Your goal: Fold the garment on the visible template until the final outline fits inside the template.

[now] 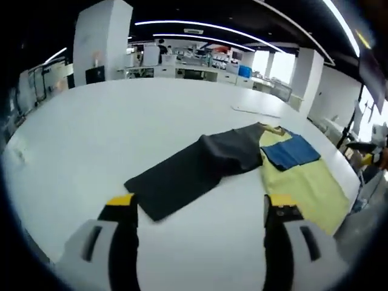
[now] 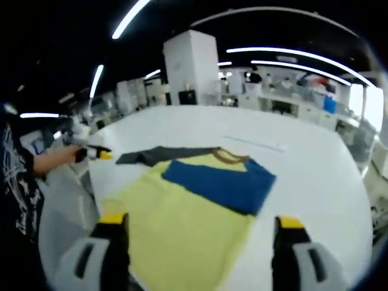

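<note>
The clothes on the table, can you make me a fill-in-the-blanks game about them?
1. The folded cloth lying on the yellow garment is ____.
2. The dark cloth lies on a ____ table.
3. The left tool and the right tool both have ____ tips.

Missing words: blue, white, yellow.

No text, label, brand or number could be read anywhere. White markings showed on the person's dark sleeve [image 2: 21, 182], but they were too blurred to make out.
</note>
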Demonstrator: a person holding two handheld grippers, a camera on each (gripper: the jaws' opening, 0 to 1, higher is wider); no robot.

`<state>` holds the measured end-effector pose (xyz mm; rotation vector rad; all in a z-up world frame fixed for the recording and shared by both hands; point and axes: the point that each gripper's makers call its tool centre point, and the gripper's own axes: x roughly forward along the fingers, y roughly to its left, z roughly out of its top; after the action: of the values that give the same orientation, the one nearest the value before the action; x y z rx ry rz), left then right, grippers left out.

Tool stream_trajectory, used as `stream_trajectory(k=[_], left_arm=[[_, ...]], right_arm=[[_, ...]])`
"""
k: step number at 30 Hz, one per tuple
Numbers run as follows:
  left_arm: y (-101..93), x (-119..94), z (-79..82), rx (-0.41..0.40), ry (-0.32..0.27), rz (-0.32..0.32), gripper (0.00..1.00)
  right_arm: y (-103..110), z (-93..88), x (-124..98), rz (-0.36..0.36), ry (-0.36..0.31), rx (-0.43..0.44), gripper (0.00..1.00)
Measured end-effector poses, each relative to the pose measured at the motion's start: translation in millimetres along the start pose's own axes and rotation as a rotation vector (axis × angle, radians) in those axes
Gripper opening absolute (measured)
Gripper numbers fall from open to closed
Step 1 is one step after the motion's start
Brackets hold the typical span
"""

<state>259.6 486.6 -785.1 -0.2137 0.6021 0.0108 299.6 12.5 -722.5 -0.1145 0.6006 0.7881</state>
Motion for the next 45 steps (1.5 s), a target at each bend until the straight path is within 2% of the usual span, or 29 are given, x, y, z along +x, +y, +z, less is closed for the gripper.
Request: stream_trajectory(k=[4,5,8,11,14,16,18,21,25,27,30,32,36,38,42,44,45], left_arm=[[20.6,8,-7.6,-0.023,0.017,0.074,0.74],[28.4,13,-9.7,-0.029,0.021,0.083,0.72],[35.0,17,-11.6,-0.054,0.015,0.100,0.66],[43.3,23,-12.9,-0.121,-0.008,0.117,0.57],[50.7,26,-16.9,-0.101,-0.003,0.154,0.50],[54.6,34,-19.9,-0.098,0.001,0.157,0.47],[60.6,31,-27.0,-0.044,0.048,0.197,0.43],[60.9,35,-26.3,-0.064,0.028,0.185,0.41],[57.9,35,-28.8,-0.023,0.041,0.204,0.35],[58.9,36,-27.2,-0.039,0.029,0.199,0.33],[69.0,32,-28.0,-0.004,0.053,0.271,0.22],[73.8,32,-27.5,-0.051,0.040,0.300,0.16],[71.7,30,-27.8,-0.066,0.064,0.324,0.13],[81.8,37,-27.6,-0.047,0.077,0.327,0.13],[73.4,34,-28.4,-0.062,0.067,0.333,0.09],[67.8,34,-29.2,-0.081,0.074,0.316,0.01],[63.7,33,-29.3,-0.086,0.080,0.313,0.01]], right_arm=[[-4,-6.5,-4,-0.021,0.006,0.018,0.99],[-5,-8.8,-5,-0.027,0.006,0.022,0.99],[-6,-13.6,-8,-0.039,0.009,0.043,0.96],[-7,-17.6,-9,-0.047,0.017,0.048,0.96],[-7,-21.8,-11,-0.061,0.039,0.038,0.96],[-6,-24.8,-13,-0.068,0.061,0.021,0.96],[-5,-27.7,-13,-0.069,0.085,0.006,0.96],[-5,-27.3,-14,-0.075,0.090,-0.012,0.96],[2,-26.7,-12,-0.051,0.099,-0.030,0.99],[3,-28.1,-12,-0.045,0.100,-0.032,0.99],[6,-29.2,-10,-0.039,0.098,-0.025,0.99],[8,-29.8,-9,-0.040,0.095,-0.022,0.99],[9,-34.3,-8,-0.054,0.116,-0.039,0.99],[8,-37.1,-8,-0.057,0.125,-0.042,0.99],[9,-36.7,-7,-0.057,0.118,-0.029,0.99],[9,-35.0,-7,-0.059,0.110,-0.030,0.99],[9,-34.7,-7,-0.059,0.110,-0.030,0.99]])
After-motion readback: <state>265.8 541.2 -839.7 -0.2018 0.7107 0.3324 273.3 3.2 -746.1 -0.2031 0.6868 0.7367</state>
